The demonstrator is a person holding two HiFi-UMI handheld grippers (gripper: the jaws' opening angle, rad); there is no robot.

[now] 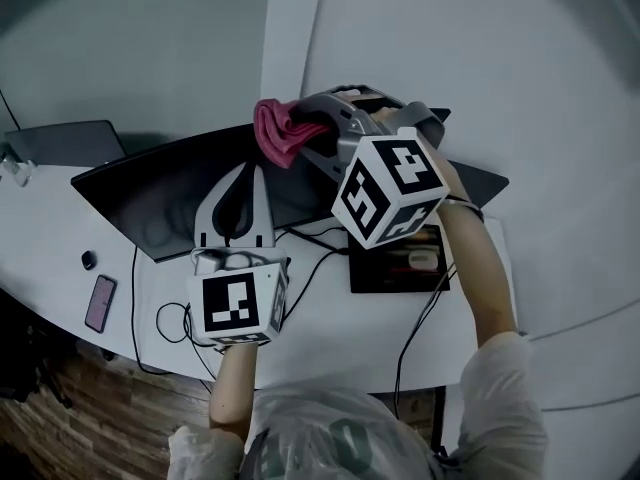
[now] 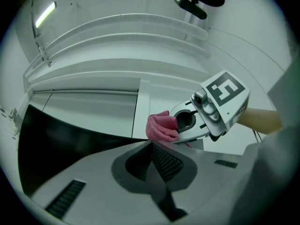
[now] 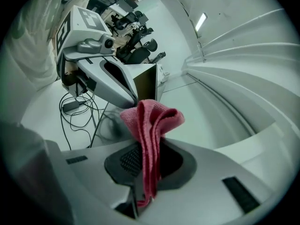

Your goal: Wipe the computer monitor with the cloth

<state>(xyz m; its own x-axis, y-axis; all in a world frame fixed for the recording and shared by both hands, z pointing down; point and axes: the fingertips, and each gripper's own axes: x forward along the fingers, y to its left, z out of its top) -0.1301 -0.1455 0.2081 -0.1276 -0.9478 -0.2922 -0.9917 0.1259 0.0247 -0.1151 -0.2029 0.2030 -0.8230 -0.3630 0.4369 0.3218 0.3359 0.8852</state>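
Head view shows the right gripper clamped on the cloth at the top edge of the monitor, the bunched end leading, likely ready to wipe. The left gripper, jaws together and empty, sits before the monitor's screen, perhaps to steady it.

- This is an office. A long white table stands against a plain pale wall and carries a wide dark computer monitor, at about 10 o'clock in the head view.
- A second dark screen stands further along the same table, at 9 o'clock.
- Loose black cables trail over the table at 8 o'clock, and a phone lies just beside them.
- At 11 o'clock, the right gripper view shows office chairs and more desks far off.
- Strip lights sit in the ceiling at 1 o'clock there.
- A wooden floor shows at 7 o'clock in the head view.
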